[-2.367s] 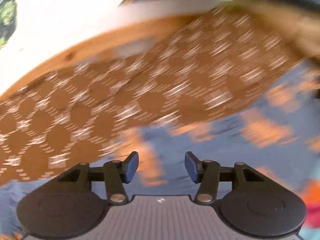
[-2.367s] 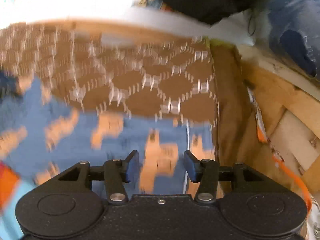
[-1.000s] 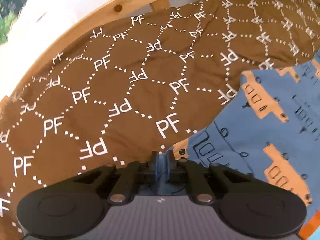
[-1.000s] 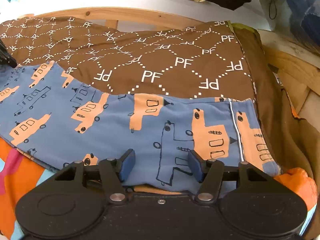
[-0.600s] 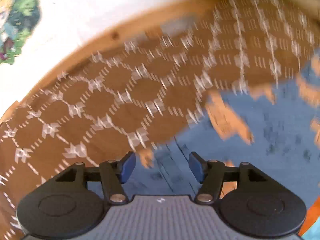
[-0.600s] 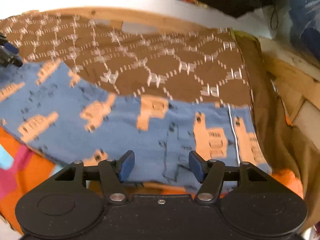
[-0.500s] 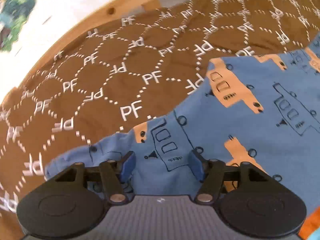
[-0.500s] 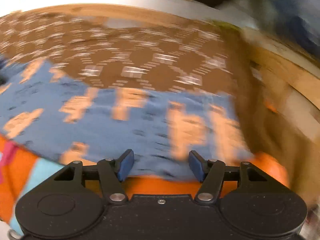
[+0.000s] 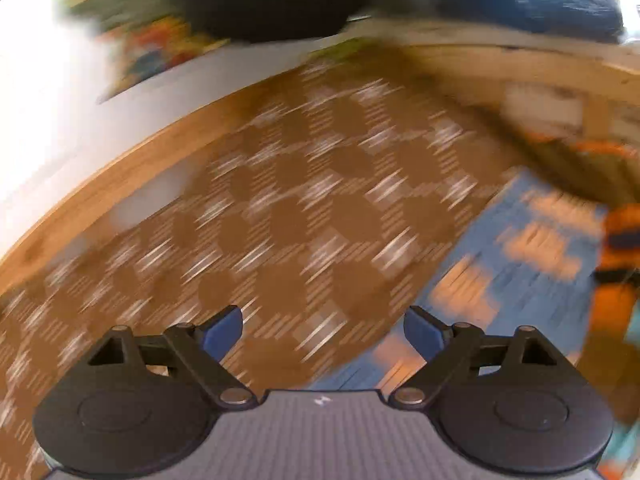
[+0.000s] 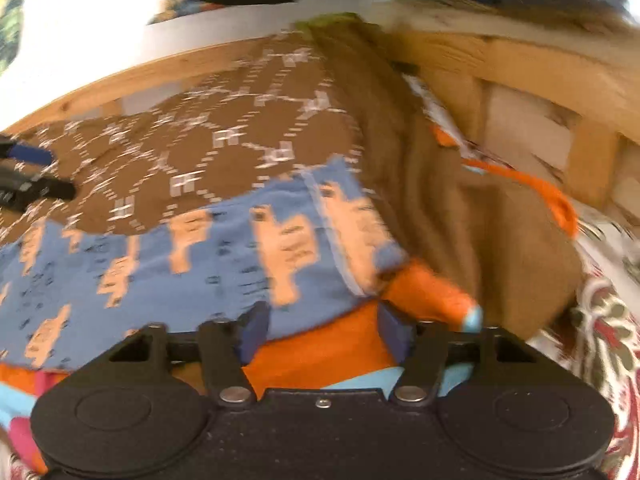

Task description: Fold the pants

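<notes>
Both my left gripper [image 9: 322, 330] and right gripper [image 10: 322, 330] are spread wide, holding nothing. The blue pants [image 10: 168, 264] lie mid-frame on the brown quilt [image 10: 224, 136]. Risk, I judge: pinching the orange fabric [image 10: 320, 356] underneath.

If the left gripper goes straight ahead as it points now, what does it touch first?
Most likely the brown patterned blanket, which fills the view ahead of the open left gripper. The picture is blurred, so depth is uncertain.
</notes>
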### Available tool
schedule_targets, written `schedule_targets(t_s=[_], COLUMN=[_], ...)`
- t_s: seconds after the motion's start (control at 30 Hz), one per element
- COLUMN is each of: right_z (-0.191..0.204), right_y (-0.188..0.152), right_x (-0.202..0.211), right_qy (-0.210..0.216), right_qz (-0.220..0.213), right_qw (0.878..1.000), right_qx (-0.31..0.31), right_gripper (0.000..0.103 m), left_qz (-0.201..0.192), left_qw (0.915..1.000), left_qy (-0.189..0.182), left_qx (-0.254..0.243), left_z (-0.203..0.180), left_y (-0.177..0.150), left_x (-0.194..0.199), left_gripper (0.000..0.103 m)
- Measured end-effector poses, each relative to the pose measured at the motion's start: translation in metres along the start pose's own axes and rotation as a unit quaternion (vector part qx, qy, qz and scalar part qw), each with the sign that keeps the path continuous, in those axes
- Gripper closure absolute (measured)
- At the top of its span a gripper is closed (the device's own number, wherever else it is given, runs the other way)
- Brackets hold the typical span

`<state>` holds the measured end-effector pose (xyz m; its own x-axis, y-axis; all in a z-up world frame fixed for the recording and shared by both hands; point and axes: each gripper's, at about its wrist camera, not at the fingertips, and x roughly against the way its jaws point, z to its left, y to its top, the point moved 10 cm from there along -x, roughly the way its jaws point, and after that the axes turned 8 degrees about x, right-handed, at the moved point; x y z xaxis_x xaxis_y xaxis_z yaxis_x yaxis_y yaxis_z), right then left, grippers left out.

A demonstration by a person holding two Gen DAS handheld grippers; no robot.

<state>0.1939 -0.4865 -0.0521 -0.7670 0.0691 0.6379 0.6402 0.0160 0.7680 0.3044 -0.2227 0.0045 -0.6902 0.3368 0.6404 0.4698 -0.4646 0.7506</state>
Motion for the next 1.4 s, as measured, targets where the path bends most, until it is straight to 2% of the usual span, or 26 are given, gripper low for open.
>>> schedule_targets(t_s=[0.03, 0.17, 0.23, 0.33, 0.43, 0.53, 0.73, 0.83, 0.93, 1.0, 1.1, 1.2, 1.27, 1.3, 1.4], right_z=[-0.003, -0.008, -0.008, -0.008, -0.011, -0.018, -0.033, -0.034, -0.029, -0.019, 0.005, 0.029, 0.041, 0.046, 0.058], right_y=[0.000, 0.002, 0.002, 0.003, 0.007, 0.014, 0.016, 0.016, 0.020, 0.025, 0.031, 0.031, 0.030, 0.029, 0.026], right_x=[0.000, -0.001, -0.003, -0.004, -0.008, -0.012, -0.011, -0.009, -0.003, 0.003, 0.011, 0.016, 0.017, 0.016, 0.013], right_qy=[-0.005, -0.017, -0.026, -0.044, -0.057, -0.057, -0.050, -0.063, -0.067, -0.074, -0.085, -0.086, -0.085, -0.084, -0.083], right_qz=[-0.001, -0.022, -0.030, -0.042, -0.058, -0.079, -0.090, -0.098, -0.107, -0.123, -0.146, -0.163, -0.166, -0.167, -0.165], right_qw=[1.000, 0.999, 0.999, 0.998, 0.996, 0.994, 0.990, 0.988, 0.990, 0.989, 0.983, 0.973, 0.966, 0.963, 0.956], right_qx=[-0.007, -0.020, -0.022, -0.020, -0.032, -0.059, -0.101, -0.096, -0.064, -0.022, 0.064, 0.140, 0.178, 0.193, 0.230], right_gripper=[0.054, 0.054, 0.054, 0.053, 0.049, 0.049, 0.063, 0.084, 0.088, 0.089, 0.090, 0.090, 0.090, 0.090, 0.090], left_qz=[0.003, 0.006, 0.017, 0.031, 0.045, 0.046, 0.053, 0.047, 0.042, 0.059, 0.086, 0.137, 0.165, 0.180, 0.213], left_qw=[0.9998, 0.9961, 0.9946, 0.9941, 0.9948, 0.9965, 0.9972, 0.9980, 0.9975, 0.9930, 0.9791, 0.9567, 0.9430, 0.9387, 0.9375], left_qy=[-0.016, -0.068, -0.066, -0.058, -0.041, -0.031, -0.034, -0.037, -0.053, -0.081, -0.134, -0.176, -0.192, -0.194, -0.177], left_qx=[-0.010, -0.055, -0.079, -0.086, -0.081, -0.063, -0.041, -0.021, 0.019, 0.063, 0.127, 0.187, 0.216, 0.221, 0.211], left_z=[-0.024, -0.095, -0.118, -0.137, -0.138, -0.137, -0.130, -0.127, -0.122, -0.117, -0.114, -0.115, -0.121, -0.124, -0.135], left_y=[0.014, 0.049, 0.054, 0.055, 0.046, 0.043, 0.050, 0.055, 0.062, 0.066, 0.077, 0.083, 0.085, 0.085, 0.080], left_x=[-0.010, -0.049, -0.068, -0.099, -0.123, -0.129, -0.123, -0.109, -0.087, -0.075, -0.063, -0.063, -0.067, -0.069, -0.077], left_gripper=[0.012, 0.012, 0.012, 0.012, 0.010, 0.005, 0.005, 0.011, 0.011, 0.013, 0.019, 0.020, 0.020, 0.020, 0.022])
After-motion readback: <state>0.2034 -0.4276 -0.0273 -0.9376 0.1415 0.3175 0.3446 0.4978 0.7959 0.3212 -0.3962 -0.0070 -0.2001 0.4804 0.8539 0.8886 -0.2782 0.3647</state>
